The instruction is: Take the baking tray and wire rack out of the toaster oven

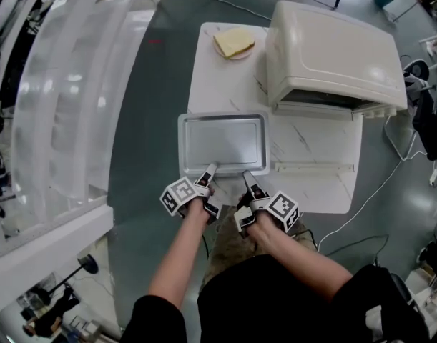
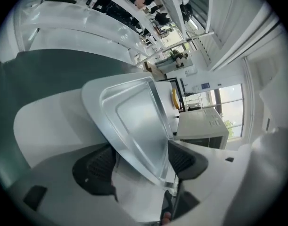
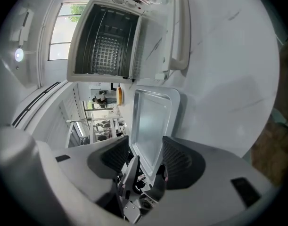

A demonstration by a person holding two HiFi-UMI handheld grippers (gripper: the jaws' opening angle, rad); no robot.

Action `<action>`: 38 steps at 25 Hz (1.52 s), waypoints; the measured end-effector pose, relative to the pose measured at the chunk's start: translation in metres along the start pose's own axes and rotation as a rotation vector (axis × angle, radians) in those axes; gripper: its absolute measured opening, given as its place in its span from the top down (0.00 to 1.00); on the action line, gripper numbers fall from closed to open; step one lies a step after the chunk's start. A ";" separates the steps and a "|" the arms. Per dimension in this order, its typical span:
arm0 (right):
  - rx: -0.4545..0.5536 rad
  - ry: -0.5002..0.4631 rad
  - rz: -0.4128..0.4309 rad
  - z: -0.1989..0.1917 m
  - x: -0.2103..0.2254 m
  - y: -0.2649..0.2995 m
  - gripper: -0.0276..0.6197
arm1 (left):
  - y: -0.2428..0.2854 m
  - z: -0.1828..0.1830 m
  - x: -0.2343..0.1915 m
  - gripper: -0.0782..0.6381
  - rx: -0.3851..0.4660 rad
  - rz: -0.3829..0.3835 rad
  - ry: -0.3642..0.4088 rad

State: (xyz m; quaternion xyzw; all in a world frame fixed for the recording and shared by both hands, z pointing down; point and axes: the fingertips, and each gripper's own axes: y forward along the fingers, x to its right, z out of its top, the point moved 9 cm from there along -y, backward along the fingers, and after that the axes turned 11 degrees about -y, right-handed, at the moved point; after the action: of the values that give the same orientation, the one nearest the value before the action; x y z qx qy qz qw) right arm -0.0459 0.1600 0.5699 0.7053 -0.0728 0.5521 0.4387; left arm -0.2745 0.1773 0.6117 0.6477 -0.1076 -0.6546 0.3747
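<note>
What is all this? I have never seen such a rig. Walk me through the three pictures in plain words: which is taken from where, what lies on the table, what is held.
There is no robot here. A person holds a two-jaw gripper in each hand. The head view comes from a camera on the person's head, looking steeply down. It shows the left gripper and the right gripper. The other two pictures come from a camera riding on each gripper, looking along its jaws.

On the white table stands an open toaster oven. An empty baking tray lies in front of the person, and what looks like bread lies at the far end. A wire rack sits inside the oven.

Both pairs of jaws stand apart around the tray's near edge and do not seem to pinch it, so nothing is held.
</note>
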 end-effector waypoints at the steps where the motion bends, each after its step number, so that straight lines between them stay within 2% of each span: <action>1: 0.000 -0.001 0.001 0.001 -0.001 -0.002 0.60 | 0.000 0.000 0.001 0.42 -0.015 0.021 0.037; 3: 0.000 -0.003 -0.004 0.005 -0.002 -0.005 0.60 | -0.002 -0.002 0.001 0.41 -0.026 0.070 0.096; 7: 0.023 0.017 0.003 0.011 0.000 -0.008 0.60 | -0.007 -0.008 0.001 0.38 -0.021 0.161 0.151; 10: 0.036 0.002 0.015 0.015 -0.004 -0.013 0.60 | -0.014 -0.014 0.007 0.38 -0.007 0.172 0.188; 13: 0.071 -0.034 0.023 0.027 -0.012 -0.024 0.60 | -0.021 -0.023 0.021 0.38 0.005 0.105 0.200; 18: 0.153 -0.077 0.060 0.066 -0.026 -0.055 0.68 | -0.021 -0.054 0.069 0.39 0.045 -0.115 0.189; 21: 0.217 -0.117 0.101 0.098 -0.036 -0.076 0.76 | -0.014 -0.078 0.101 0.56 0.086 -0.208 0.249; 23: 0.261 -0.161 0.128 0.123 -0.043 -0.092 0.81 | -0.005 -0.096 0.121 0.62 0.086 -0.251 0.280; 25: 0.301 -0.222 0.145 0.146 -0.050 -0.108 0.85 | 0.004 -0.114 0.137 0.68 0.075 -0.279 0.297; 28: 0.349 -0.286 0.142 0.177 -0.056 -0.128 0.91 | 0.020 -0.137 0.156 0.82 0.047 -0.273 0.309; 30: 0.386 -0.313 0.164 0.201 -0.060 -0.137 0.92 | 0.034 -0.151 0.169 0.85 0.043 -0.275 0.316; 34: 0.456 -0.281 0.172 0.247 -0.056 -0.154 0.92 | 0.061 -0.178 0.195 0.86 0.043 -0.345 0.327; 38: 0.502 -0.219 0.193 0.274 -0.050 -0.162 0.92 | 0.079 -0.192 0.215 0.86 0.049 -0.380 0.313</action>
State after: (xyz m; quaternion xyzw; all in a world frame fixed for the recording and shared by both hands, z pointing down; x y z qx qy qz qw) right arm 0.2256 0.0474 0.4390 0.8370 -0.0477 0.5126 0.1855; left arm -0.0426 0.0537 0.4697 0.7588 0.0594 -0.6021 0.2412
